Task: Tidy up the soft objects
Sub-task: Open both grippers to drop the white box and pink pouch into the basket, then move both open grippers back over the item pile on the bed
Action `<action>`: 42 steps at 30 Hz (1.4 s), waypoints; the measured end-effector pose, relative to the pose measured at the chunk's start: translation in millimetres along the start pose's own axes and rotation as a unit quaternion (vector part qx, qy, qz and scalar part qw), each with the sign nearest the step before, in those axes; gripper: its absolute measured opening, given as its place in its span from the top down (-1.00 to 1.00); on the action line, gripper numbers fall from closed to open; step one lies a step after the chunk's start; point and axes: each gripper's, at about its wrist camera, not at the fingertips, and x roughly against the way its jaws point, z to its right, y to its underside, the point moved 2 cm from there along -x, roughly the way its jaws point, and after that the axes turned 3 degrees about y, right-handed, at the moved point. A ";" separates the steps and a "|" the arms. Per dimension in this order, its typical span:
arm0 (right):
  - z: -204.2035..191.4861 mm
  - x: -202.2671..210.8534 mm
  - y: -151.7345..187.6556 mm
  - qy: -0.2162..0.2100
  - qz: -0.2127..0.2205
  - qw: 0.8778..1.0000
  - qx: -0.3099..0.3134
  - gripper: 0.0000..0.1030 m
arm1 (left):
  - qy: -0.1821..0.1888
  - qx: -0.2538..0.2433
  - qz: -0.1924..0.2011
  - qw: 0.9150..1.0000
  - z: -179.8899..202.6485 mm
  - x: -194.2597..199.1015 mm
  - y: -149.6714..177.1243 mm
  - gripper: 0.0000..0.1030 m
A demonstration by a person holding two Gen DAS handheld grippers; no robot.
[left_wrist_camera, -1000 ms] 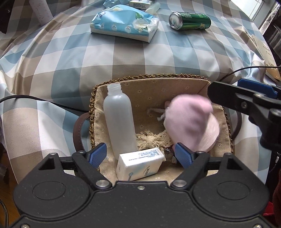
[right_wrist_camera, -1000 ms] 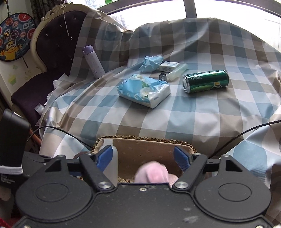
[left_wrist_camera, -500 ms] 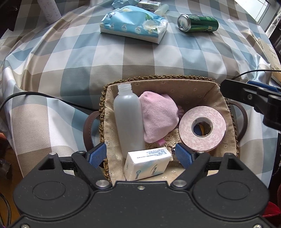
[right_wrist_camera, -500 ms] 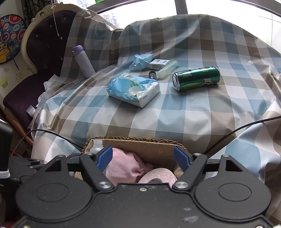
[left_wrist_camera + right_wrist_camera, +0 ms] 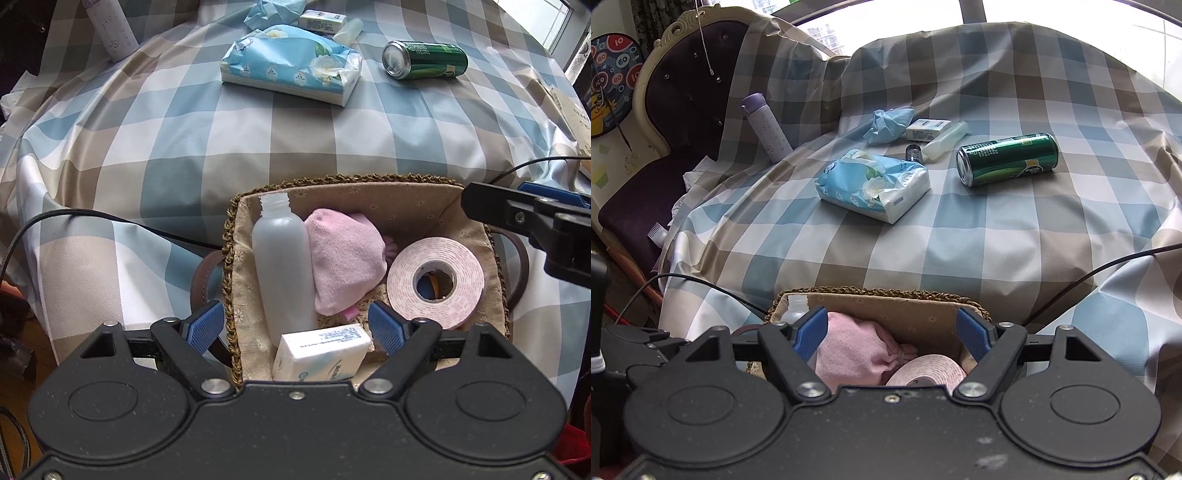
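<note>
A woven basket (image 5: 343, 181) with a beige liner sits at the near edge of the checked tablecloth. A pink cloth (image 5: 343, 258) lies inside it, between a translucent bottle (image 5: 284, 266) and a roll of tape (image 5: 436, 280). A small tissue pack (image 5: 321, 354) rests at the basket's near end. My left gripper (image 5: 295, 325) hovers open above that end, holding nothing. My right gripper (image 5: 892, 332) is open and empty over the pink cloth (image 5: 853, 354). One of its fingers (image 5: 491, 206) shows by the basket's right wall.
Farther back on the cloth lie a blue tissue pack (image 5: 875, 184), a green can (image 5: 1008, 158) on its side, a crumpled blue cloth (image 5: 890, 123), a small white box (image 5: 929, 129) and a purple flask (image 5: 768, 127). A dark chair (image 5: 665, 110) stands at left. Cables cross near the basket.
The pink cloth, blurred in mid-air over the tape roll a second ago, has dropped into the basket and settled beside the bottle. The tape roll is now uncovered. Both grippers stay open.
</note>
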 end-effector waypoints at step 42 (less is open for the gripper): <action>26.1 -113.0 -150.8 0.070 0.059 0.995 0.048 -0.48 | -0.076 0.029 0.177 0.981 -62.8 -31.2 -221.1 -0.72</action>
